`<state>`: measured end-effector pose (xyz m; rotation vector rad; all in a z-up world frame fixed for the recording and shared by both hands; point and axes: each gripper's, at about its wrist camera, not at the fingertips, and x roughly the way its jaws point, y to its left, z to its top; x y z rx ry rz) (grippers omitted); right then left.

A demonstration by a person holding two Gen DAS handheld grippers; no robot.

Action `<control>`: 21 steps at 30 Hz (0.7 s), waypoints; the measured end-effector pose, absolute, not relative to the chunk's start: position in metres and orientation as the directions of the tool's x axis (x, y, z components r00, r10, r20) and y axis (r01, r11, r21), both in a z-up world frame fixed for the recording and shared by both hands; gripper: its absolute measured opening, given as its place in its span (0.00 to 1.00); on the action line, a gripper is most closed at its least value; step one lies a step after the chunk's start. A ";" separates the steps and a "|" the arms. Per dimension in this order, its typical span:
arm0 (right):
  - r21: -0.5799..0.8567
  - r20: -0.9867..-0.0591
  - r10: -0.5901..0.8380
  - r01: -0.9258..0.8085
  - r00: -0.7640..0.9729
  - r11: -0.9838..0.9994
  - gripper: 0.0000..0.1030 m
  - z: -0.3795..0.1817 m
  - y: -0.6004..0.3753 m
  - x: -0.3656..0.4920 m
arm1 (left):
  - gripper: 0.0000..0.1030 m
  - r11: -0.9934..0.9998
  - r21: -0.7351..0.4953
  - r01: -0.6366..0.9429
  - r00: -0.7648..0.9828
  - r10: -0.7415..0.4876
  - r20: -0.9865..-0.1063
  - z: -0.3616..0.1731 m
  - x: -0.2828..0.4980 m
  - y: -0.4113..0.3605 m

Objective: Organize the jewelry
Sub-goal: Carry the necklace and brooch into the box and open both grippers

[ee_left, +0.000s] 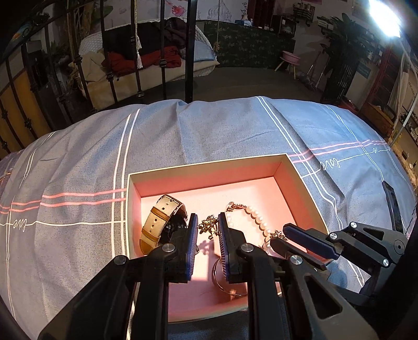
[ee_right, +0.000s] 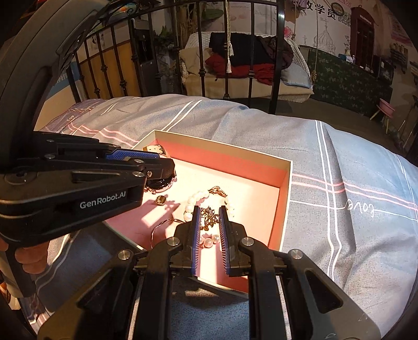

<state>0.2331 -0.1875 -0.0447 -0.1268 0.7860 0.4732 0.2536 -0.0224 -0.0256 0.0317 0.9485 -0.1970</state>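
Tools both parted, left tool [ee_left: 207,225] over gold brooch [ee_left: 208,225], right tool [ee_right: 210,218] gripping nothing

Dim room; bright lamp [ee_left: 385,17] glare top right; hard shadows in box [ee_left: 209,170]; fisheye-warped edges.

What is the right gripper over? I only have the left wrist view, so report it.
Observer: The right gripper hangs over the pink-lined cardboard box, and a gold filigree pendant shows between its fingers.
Operator: Give me its jaws.
Observer: They are apart, with a gap between the blue pads. They don't appear to pinch the pendant.
Operator: Now say what lies nearer its camera.
Observer: A few clear round beads sit on the box floor.
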 end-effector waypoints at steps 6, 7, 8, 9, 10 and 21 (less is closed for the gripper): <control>0.062 -0.718 0.360 -0.461 0.596 0.885 0.14 -0.051 -0.187 0.231 | 0.15 0.983 -0.046 0.175 0.547 -0.136 -0.826 -0.036 0.254 -0.023; 0.061 -0.718 0.360 -0.462 0.595 0.885 0.14 -0.052 -0.187 0.230 | 0.15 0.984 -0.042 0.174 0.544 -0.132 -0.829 -0.037 0.255 -0.023; 0.062 -0.719 0.362 -0.464 0.593 0.883 0.14 -0.052 -0.187 0.229 | 0.16 0.984 -0.041 0.172 0.540 -0.129 -0.832 -0.039 0.255 -0.023; 0.061 -0.719 0.362 -0.465 0.593 0.883 0.14 -0.052 -0.186 0.228 | 0.17 0.984 -0.042 0.171 0.536 -0.129 -0.834 -0.039 0.255 -0.022; 0.061 -0.719 0.364 -0.468 0.592 0.882 0.14 -0.052 -0.186 0.227 | 0.18 0.985 -0.041 0.170 0.535 -0.127 -0.835 -0.040 0.256 -0.022; 0.052 -0.672 0.367 -0.453 0.643 0.890 0.68 -0.039 -0.192 0.210 | 0.54 0.985 -0.078 0.154 0.563 -0.152 -0.812 -0.029 0.243 -0.015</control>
